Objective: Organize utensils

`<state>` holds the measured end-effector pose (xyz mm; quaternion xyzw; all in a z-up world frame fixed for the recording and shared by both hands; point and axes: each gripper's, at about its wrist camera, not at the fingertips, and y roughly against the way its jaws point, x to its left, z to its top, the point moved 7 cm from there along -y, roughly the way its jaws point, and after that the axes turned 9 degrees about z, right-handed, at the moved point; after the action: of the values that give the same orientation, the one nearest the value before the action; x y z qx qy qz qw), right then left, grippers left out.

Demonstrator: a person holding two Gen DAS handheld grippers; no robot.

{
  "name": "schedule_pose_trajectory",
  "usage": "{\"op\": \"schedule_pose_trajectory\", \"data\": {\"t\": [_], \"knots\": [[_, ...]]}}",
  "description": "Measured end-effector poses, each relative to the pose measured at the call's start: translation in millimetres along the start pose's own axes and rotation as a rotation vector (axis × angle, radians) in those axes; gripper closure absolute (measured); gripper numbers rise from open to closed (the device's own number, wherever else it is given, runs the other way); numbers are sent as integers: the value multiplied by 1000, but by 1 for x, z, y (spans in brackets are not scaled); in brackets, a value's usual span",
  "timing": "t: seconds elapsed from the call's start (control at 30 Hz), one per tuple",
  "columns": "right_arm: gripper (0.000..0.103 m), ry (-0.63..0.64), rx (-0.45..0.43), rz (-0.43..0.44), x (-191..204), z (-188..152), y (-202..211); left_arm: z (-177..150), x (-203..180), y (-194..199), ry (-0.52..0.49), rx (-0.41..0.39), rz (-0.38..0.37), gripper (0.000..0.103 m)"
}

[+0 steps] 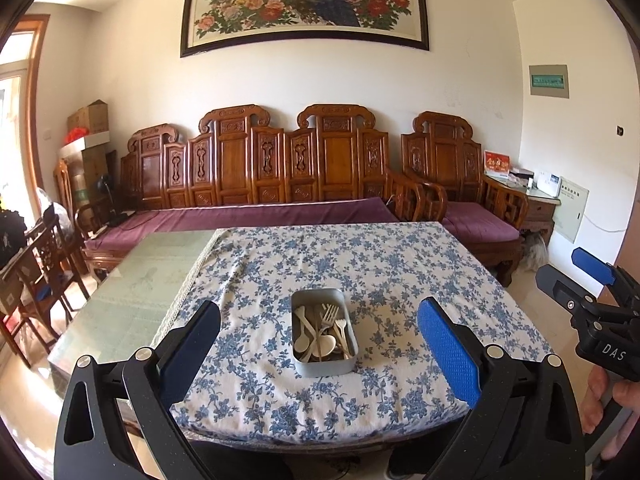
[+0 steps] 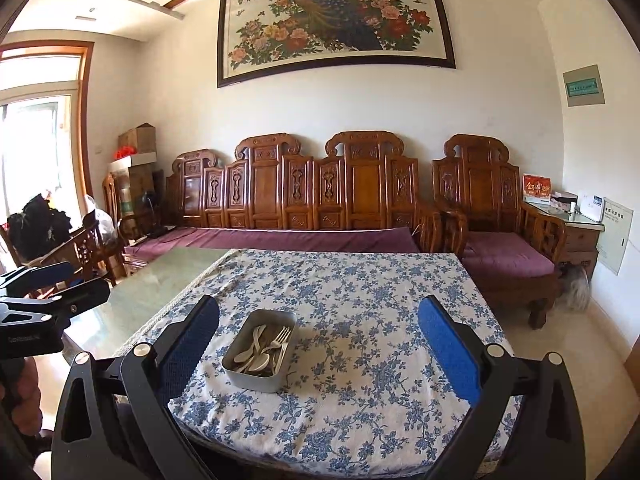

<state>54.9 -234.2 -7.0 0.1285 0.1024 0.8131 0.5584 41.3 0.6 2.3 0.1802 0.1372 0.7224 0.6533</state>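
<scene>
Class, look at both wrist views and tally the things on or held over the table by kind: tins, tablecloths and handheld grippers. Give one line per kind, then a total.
Metal tin holding mixed utensils: 1
Blue floral tablecloth: 1
Handheld grippers, left gripper and right gripper, both with fingers spread wide: 2
Total: 4
The utensils overlap too much to count.

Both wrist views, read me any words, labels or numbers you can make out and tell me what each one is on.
"DAS": white letters on the black body of the right gripper.
Left gripper: small white print, too blurred to read.
Peacock painting: characters at top left, too small to read.
Red box: gold characters, blurred.
Green wall panel: text illegible.
</scene>
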Motion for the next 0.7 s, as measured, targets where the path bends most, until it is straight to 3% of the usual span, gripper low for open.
{"op": "schedule_pose_trajectory", "data": {"t": [0.7], "knots": [[3,-5,4,1,0,-3,-2,-2,1,-2,8,0,-6,8]]}}
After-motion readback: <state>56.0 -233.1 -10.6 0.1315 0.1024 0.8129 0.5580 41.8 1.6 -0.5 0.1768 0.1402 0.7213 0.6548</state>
